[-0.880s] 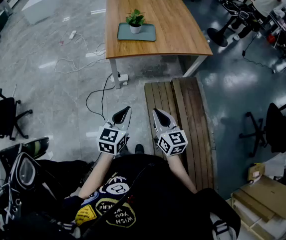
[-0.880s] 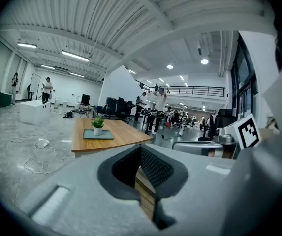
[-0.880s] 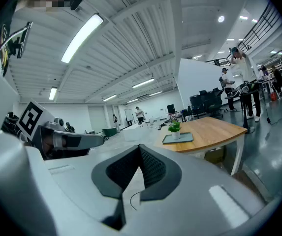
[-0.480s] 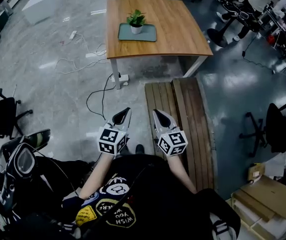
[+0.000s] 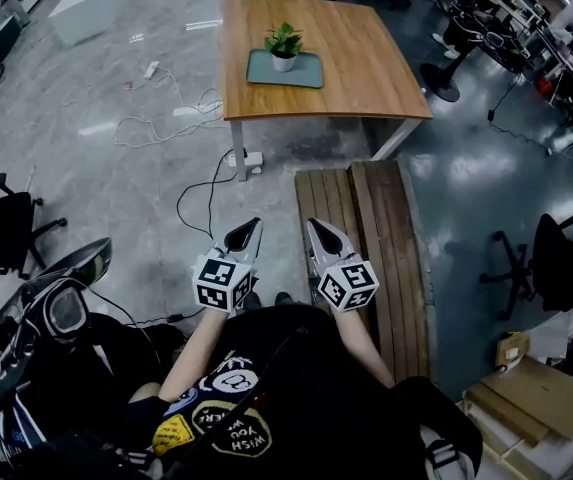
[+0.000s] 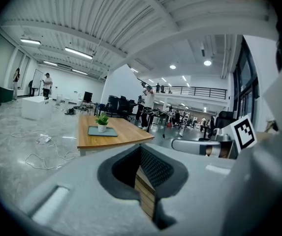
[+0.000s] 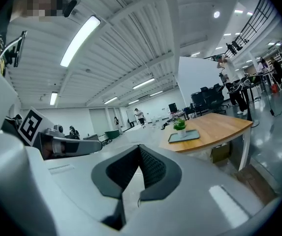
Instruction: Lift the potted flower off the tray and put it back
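1. Potted flower (image 5: 284, 46): upright in a white pot on the green tray (image 5: 307, 73), on the left half of the wooden table (image 5: 366, 58), set back from the table's near edge.
2. Left gripper (image 5: 246, 230): jaws together, nothing between them. Held low by the body, well short of the table's near edge.
3. Right gripper (image 5: 321, 233): jaws likewise closed and empty. Just beside the left one and about as far from the table.
4. Bearing: dead ahead across open floor. From the head view, lined up roughly midway between the 2 grippers, so neither clearly nearer, though hard to call at this range.
5. Axis: pot and stems vertical, with the tray's long side running along the table's near edge.
6. Stage, as judged: lift not yet begun, with the approach to come first.
7. Next move, as judged: close the gap to the table, minding the wooden planks (image 5: 361, 258) on the floor before the table's right part. Then open 1 pair of jaws and take the pot from the side.
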`<state>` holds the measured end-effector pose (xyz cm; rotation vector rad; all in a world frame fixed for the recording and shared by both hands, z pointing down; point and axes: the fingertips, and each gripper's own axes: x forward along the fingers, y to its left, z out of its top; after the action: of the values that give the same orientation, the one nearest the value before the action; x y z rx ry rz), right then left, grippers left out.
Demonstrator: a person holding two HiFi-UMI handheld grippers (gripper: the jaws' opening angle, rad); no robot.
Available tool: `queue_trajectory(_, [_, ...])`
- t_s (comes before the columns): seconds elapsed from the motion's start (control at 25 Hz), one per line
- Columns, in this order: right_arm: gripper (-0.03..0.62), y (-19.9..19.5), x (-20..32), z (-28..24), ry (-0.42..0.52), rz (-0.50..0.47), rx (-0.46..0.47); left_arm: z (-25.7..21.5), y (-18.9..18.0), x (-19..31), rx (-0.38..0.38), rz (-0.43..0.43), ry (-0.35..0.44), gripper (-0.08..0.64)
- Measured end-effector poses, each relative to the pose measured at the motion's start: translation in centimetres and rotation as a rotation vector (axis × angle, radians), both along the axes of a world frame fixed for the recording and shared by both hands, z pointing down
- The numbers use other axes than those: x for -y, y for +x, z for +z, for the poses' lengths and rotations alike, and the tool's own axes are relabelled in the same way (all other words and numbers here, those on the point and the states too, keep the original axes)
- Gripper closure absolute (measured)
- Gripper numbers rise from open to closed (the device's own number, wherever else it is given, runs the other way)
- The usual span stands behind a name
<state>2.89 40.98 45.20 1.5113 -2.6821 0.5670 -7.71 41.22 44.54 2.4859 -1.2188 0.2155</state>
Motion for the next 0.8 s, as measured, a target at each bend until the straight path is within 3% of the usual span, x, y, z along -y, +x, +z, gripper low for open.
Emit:
queue_trajectory(0.2, [0.591,-0.8,0.0,1.3,-0.033,0.021,-0.007,1.3,-1.8,0.7,-0.028,-0.010,-0.025,0.563])
queue_trajectory(0.44, [0.591,-0.1,2.4,3.5,-0.097,0.020,0.006,3.1,-0.4,3.0,-0.017,0.012,-0.065,0.563])
queue_trajectory(0.68, [0.591,2.7,11.0,3.5,-0.086,0.010,-0.003,4.1,1.2,12.2,-0.023,-0.054,-0.046,0.563])
queue_trajectory(0.8, [0.591,5.7,16.0,3.0,-0.064,0.027,0.005,4.1,3.6,18.0,-0.017,-0.043,-0.023,0.563])
